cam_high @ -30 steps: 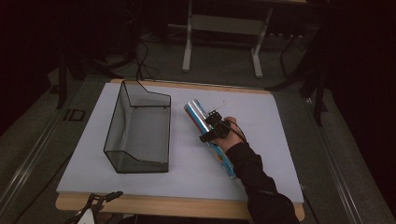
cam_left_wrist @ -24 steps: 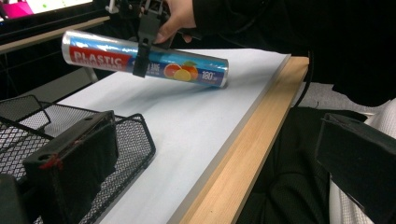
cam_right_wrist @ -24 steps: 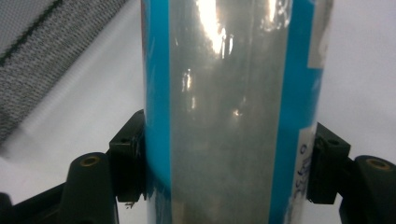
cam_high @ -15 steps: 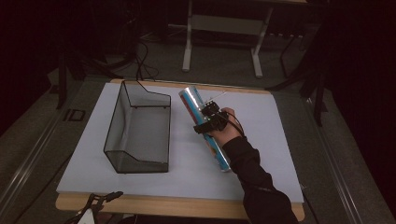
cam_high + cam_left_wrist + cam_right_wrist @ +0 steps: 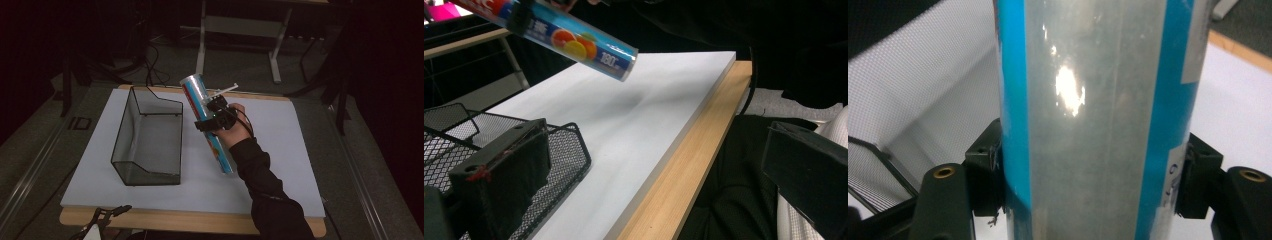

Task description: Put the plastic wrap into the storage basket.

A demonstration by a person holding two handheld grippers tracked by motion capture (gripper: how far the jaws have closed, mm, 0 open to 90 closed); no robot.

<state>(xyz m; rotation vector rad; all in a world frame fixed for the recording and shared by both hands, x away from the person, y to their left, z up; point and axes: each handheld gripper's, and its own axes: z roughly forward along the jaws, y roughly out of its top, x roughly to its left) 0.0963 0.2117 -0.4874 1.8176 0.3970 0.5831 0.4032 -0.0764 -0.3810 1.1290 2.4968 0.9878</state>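
One tool [image 5: 212, 114] tight around blue tube [image 5: 202, 112]

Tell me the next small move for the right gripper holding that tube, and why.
Probably carry the tube leftward over the mesh basket. The right gripper is clamped on the tube's middle, the tube is tilted and clear of the table, and the open basket sits just beside it.

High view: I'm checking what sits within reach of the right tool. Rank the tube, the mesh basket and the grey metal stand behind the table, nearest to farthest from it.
1. The tube: clamped in the right tool, raised and tilted.
2. The mesh basket: on the table, to the tool's left.
3. The grey metal stand: on the floor beyond the table's far edge.
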